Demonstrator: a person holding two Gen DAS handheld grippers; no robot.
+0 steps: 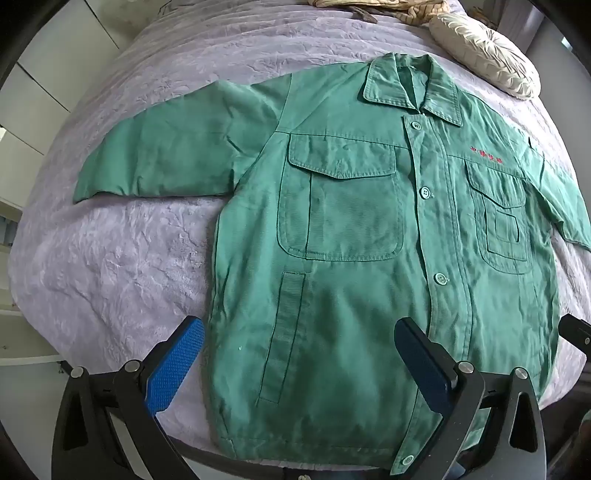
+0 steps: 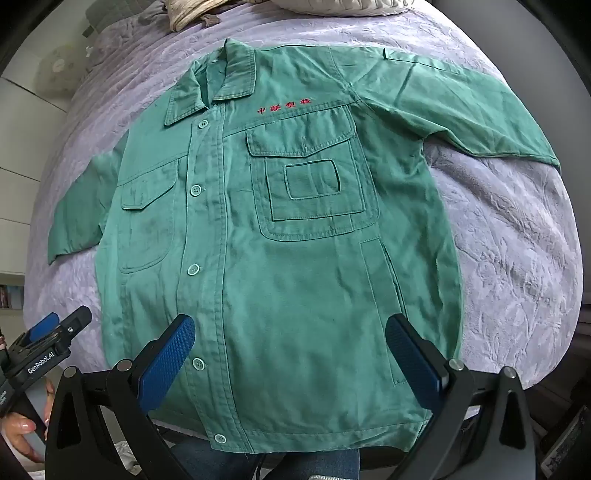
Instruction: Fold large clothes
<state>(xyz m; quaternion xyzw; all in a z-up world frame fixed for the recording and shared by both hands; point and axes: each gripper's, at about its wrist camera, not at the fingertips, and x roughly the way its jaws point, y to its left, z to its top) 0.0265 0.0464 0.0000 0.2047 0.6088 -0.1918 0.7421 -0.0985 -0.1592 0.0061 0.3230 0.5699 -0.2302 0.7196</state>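
A green work jacket (image 1: pixel 351 221) lies face up and buttoned on a lilac bedspread (image 1: pixel 110 258), both sleeves spread out to the sides. Red embroidery (image 2: pixel 284 106) sits above one chest pocket. My left gripper (image 1: pixel 298 332) hovers open over the jacket's lower left part, its blue pads wide apart and nothing between them. My right gripper (image 2: pixel 289 328) hangs open over the jacket (image 2: pixel 295 240) near the lower right front, also holding nothing. The left gripper (image 2: pixel 62 321) shows at the lower left of the right wrist view, held by a hand (image 2: pixel 22 432).
A pleated cream cushion (image 1: pixel 484 55) and a pile of striped cloth (image 1: pixel 369 7) lie at the far end of the bed. White cabinet doors (image 1: pixel 37 110) stand to the left. The bed's near edge runs just under the jacket hem, with a person's jeans (image 2: pixel 295 465) below it.
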